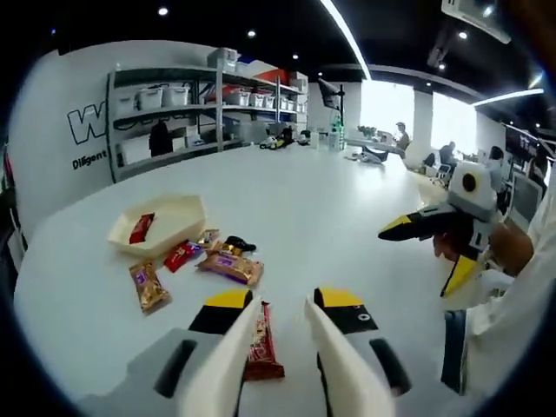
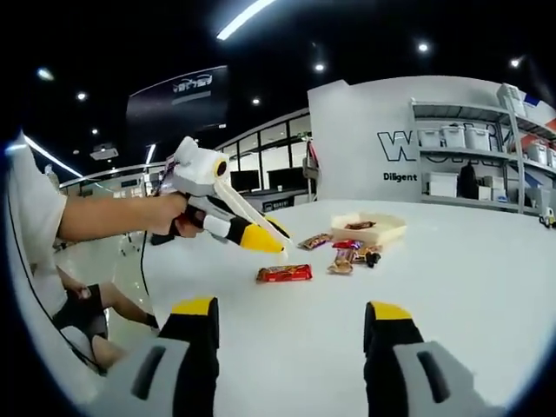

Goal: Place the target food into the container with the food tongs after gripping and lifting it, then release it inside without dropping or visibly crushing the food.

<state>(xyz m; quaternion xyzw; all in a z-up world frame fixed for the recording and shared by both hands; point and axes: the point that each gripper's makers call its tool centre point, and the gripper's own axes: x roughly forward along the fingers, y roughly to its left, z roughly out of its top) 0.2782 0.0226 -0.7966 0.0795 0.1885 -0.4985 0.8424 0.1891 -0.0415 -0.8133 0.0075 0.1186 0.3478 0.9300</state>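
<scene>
In the left gripper view, the left gripper [image 1: 274, 334] rises from the bottom centre of the frame with a pair of cream food tongs [image 1: 334, 365] fixed along its jaws; the jaws stand apart, and the two tong blades are spread with a clear gap between them; a red-wrapped snack bar [image 1: 261, 343] lies on the white table [image 1: 347, 217] in that gap, close against the left blade, though contact cannot be confirmed; left of centre, a shallow cream container [image 1: 165, 224] rests on the table with one red packet [image 1: 142, 228] inside it; just beside the container, toward the lower right of it, lies a loose cluster of wrapped snacks [image 1: 228, 261], and a single gold packet [image 1: 148, 287] sits slightly apart at lower left; the right gripper [image 1: 426, 228] enters from the right edge of the frame, held by a hand [image 1: 508, 248]; grey shelving [image 1: 204, 109] with bins stands at upper left. In the right gripper view, the right gripper [image 2: 295, 347] occupies the bottom of the frame with its jaws wide apart and nothing between them; the left gripper [image 2: 252, 234] appears at centre left, its tong tips angled down beside the snack bar [image 2: 284, 274]; the container [image 2: 369, 228] sits further back, right of centre.
</scene>
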